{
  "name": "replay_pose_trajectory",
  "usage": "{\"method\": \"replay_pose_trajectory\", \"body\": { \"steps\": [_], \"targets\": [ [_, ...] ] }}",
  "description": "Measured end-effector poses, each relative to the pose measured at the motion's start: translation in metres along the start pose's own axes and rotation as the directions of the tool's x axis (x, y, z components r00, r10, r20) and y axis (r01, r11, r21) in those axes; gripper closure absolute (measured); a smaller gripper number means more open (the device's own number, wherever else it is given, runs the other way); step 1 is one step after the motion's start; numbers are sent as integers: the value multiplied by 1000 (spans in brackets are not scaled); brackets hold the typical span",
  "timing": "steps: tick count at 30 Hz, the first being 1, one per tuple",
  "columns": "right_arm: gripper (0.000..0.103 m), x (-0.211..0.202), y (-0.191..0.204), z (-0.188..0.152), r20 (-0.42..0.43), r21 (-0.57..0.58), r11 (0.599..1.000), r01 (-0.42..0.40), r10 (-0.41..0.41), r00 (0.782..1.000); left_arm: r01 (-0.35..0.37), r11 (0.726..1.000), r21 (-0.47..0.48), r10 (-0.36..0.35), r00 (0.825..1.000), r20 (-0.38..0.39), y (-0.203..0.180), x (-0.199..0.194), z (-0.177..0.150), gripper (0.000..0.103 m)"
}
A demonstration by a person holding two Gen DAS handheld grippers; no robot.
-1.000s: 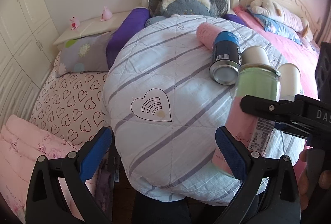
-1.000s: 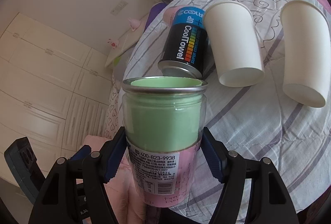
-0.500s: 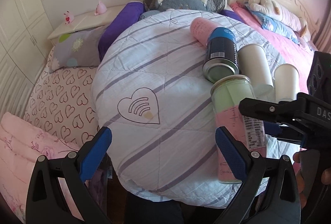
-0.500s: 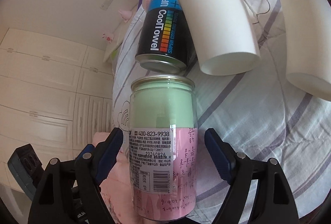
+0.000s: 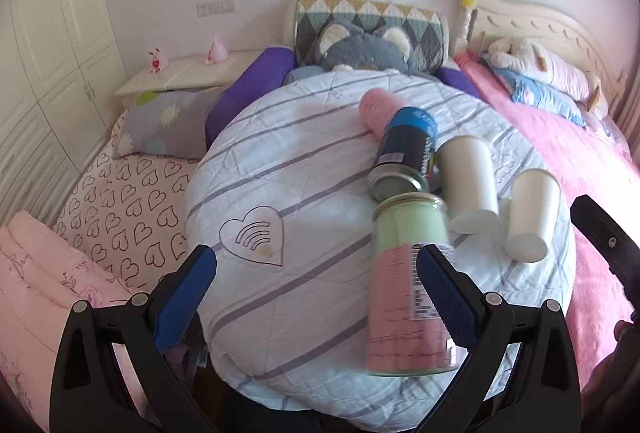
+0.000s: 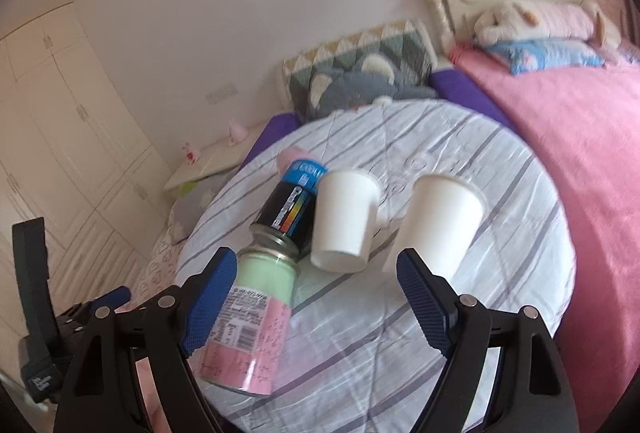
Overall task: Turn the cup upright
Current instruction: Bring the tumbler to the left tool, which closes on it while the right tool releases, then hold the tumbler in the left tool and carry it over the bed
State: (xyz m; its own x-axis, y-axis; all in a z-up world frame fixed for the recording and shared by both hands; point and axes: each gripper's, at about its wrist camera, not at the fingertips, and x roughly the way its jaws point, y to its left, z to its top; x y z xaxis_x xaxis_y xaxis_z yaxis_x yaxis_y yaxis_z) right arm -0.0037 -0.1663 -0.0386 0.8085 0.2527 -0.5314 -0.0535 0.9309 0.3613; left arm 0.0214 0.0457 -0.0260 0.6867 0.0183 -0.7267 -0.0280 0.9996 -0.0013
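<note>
A green-and-pink can-shaped cup (image 5: 408, 289) stands upright at the near edge of the round cloth-covered table (image 5: 304, 169), also in the right wrist view (image 6: 252, 325). My right gripper (image 6: 316, 305) is open and empty, just right of it and pulled back. My left gripper (image 5: 316, 297) is open and empty, low at the table's front, its right finger in front of the cup. Two white paper cups (image 5: 468, 189) (image 5: 532, 217) lie on their sides, as do a black-and-blue can (image 5: 404, 157) and a pink cup (image 5: 376, 109) behind it.
A bed with a pink cover (image 5: 568, 149) lies right of the table. Pillows and a plush cushion (image 5: 360, 45) sit behind. A heart-print mattress (image 5: 128, 201) and white wardrobe (image 5: 44, 45) are to the left.
My right gripper set the green-and-pink cup down upright on the table, opened, and drew back to the right. The left gripper stayed open and shifted little.
</note>
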Motion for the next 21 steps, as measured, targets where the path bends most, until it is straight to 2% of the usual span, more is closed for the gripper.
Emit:
{"method": "replay_pose_trajectory", "body": {
  "steps": [2, 6, 9, 14, 21],
  "targets": [
    [19, -10, -10, -1, 79, -42, 997, 60, -57, 995, 7, 1000, -2, -7, 1000, 18, -6, -5, -1, 2],
    [19, -21, -12, 0, 149, -80, 993, 91, -79, 986, -12, 1000, 24, 11, 1000, 20, -17, -5, -4, 1],
    [19, -26, -21, 4, 147, -57, 997, 52, -43, 988, -14, 999, 33, 14, 1000, -3, -23, -1, -4, 1],
    [19, -37, -29, 2, 144, -52, 997, 62, -54, 988, -29, 999, 38, 30, 999, -19, -28, 2, -4, 1],
    [19, -28, -40, -2, 109, -33, 997, 66, -62, 992, -49, 997, 57, 51, 998, -25, -36, 4, -6, 1]
  ]
}}
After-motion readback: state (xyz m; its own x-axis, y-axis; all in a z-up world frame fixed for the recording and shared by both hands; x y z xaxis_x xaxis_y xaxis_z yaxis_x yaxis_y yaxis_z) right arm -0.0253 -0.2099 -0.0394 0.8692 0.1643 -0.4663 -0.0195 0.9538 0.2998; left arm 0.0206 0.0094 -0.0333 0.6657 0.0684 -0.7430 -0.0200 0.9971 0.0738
